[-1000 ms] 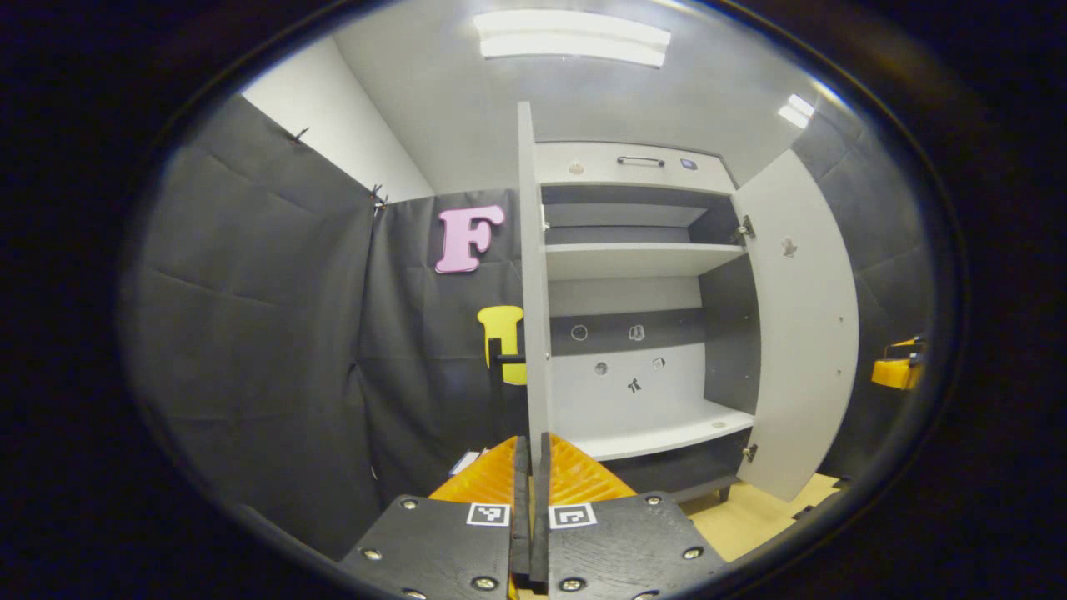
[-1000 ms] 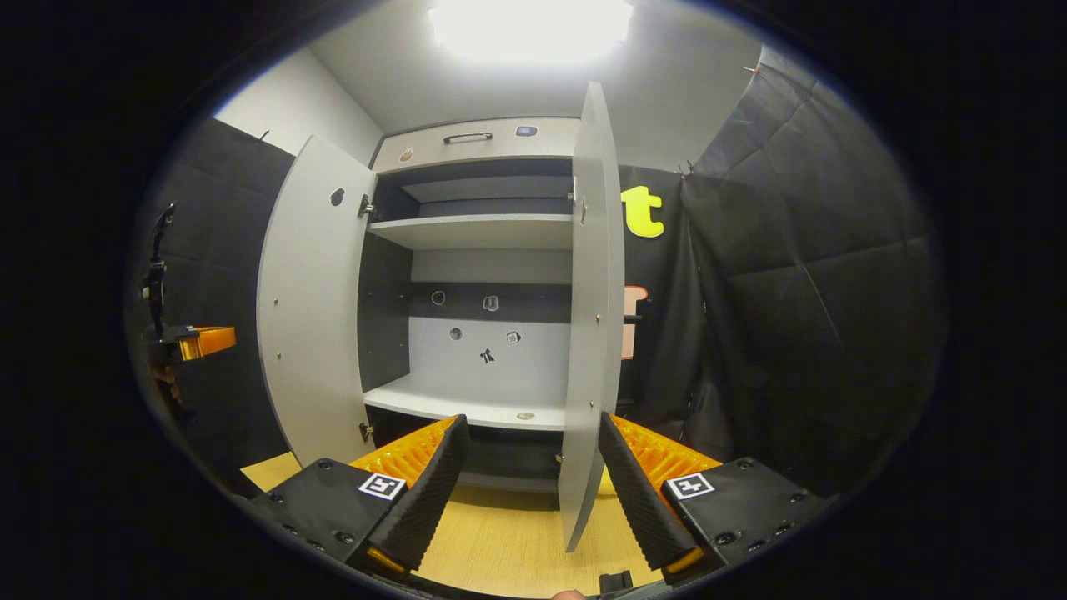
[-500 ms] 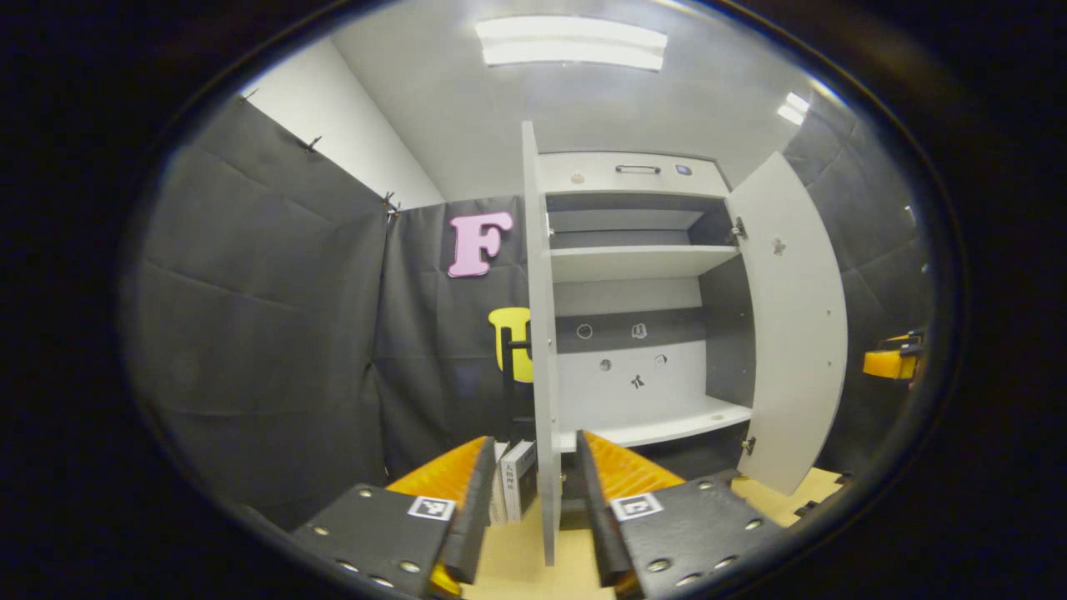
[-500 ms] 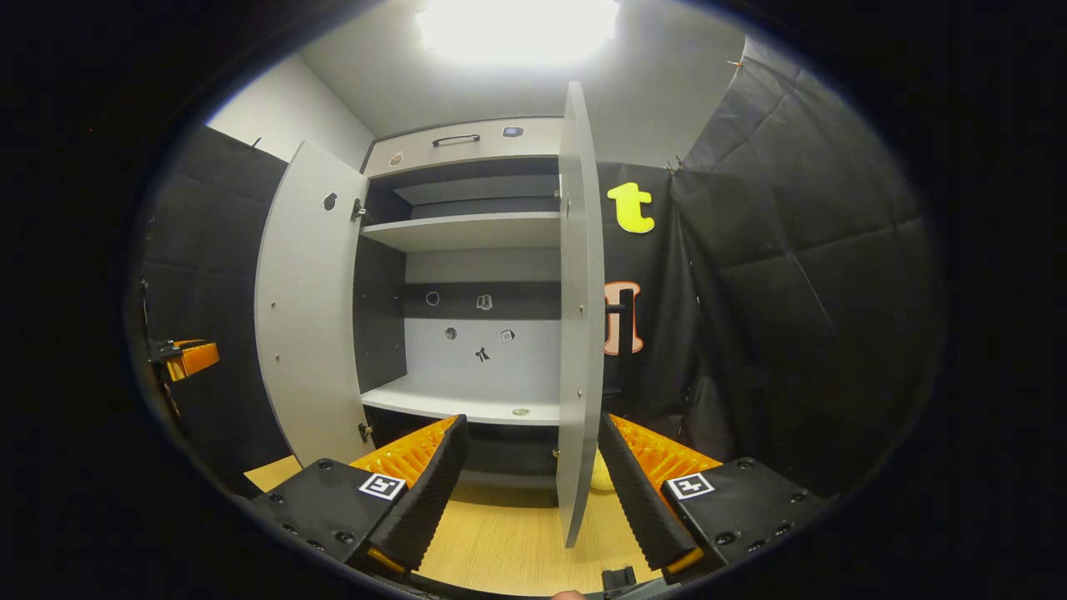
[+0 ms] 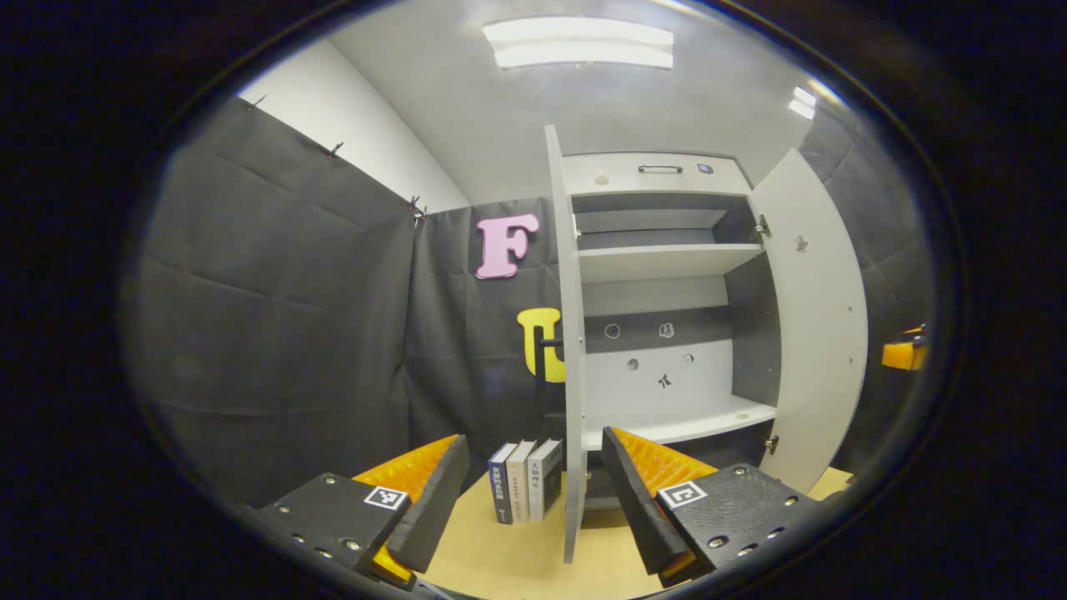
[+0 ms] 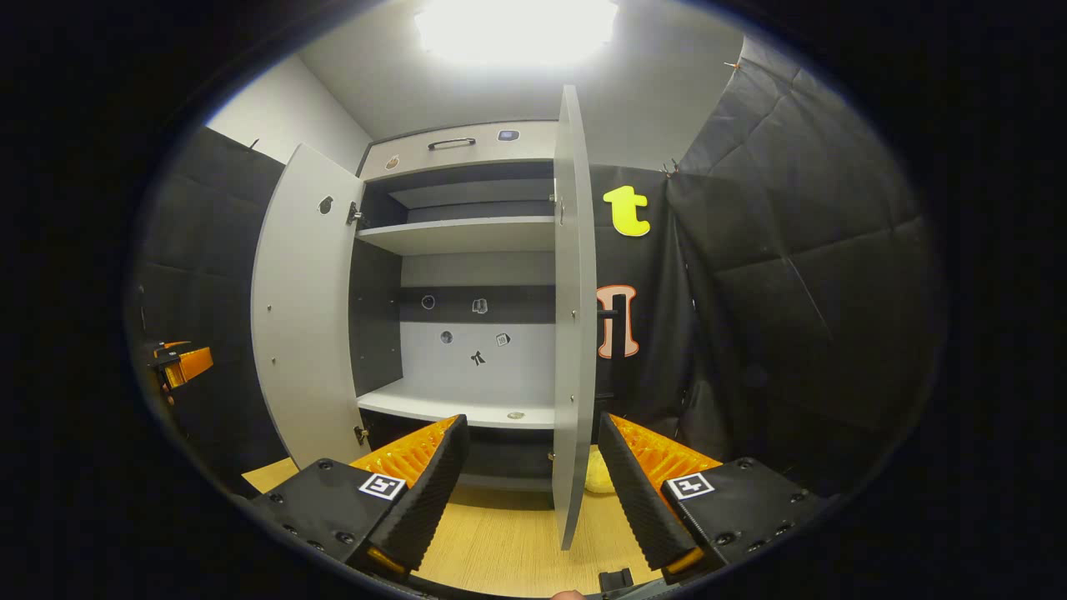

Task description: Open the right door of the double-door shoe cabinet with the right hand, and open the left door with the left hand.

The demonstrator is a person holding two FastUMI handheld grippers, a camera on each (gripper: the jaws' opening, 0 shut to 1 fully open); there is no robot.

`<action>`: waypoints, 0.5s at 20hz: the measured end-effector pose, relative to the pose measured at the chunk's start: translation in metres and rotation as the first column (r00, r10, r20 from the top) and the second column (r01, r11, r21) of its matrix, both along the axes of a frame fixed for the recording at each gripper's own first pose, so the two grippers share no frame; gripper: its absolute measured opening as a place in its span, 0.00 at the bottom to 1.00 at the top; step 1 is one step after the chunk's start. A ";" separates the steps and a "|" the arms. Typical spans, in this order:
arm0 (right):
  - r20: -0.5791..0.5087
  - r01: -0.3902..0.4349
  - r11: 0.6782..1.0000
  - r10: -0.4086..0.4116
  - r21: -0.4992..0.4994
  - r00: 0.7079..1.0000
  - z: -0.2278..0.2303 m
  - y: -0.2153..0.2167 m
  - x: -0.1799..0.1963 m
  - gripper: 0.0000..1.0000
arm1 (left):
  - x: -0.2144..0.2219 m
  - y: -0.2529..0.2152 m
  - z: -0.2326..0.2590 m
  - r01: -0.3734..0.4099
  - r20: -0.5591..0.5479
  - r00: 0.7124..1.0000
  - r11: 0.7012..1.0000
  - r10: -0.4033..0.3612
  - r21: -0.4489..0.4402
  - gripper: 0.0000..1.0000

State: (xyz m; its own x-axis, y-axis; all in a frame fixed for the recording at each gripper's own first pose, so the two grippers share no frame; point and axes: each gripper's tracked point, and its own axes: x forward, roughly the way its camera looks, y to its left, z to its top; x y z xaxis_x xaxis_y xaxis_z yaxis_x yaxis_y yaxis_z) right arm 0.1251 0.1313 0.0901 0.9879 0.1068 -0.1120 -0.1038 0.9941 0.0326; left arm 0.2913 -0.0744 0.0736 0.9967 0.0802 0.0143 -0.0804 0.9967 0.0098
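Grey panel doors of the double-door shoe cabinet (image 5: 658, 275) stand swung open at frame centre: left tongs (image 5: 533, 492) spread astride the left door (image 5: 572, 350), right tongs (image 6: 532, 475) spread astride the right door (image 6: 573, 317).

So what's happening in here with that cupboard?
A person is working a shoe cabinet with a handheld gripper in each hand. Both doors stand wide open: the left door edge-on before the left gripper, the right door before the right gripper. Both grippers are open and hold nothing. The shelves look bare. Three books stand beside the cabinet.
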 end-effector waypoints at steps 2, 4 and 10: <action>0.000 0.004 1.000 -0.004 -0.002 1.000 0.000 -0.001 0.000 0.95 | 0.000 0.002 0.003 -0.004 0.013 1.000 1.000 0.004 0.016 0.92; 0.000 0.008 1.000 -0.008 -0.005 1.000 -0.001 -0.001 0.000 0.98 | 0.001 0.003 0.005 -0.003 0.023 1.000 0.999 0.002 0.032 0.93; 0.005 0.020 1.000 -0.020 0.000 1.000 -0.002 -0.002 0.001 0.98 | 0.000 0.006 0.007 -0.007 0.035 0.999 0.999 0.005 0.054 0.93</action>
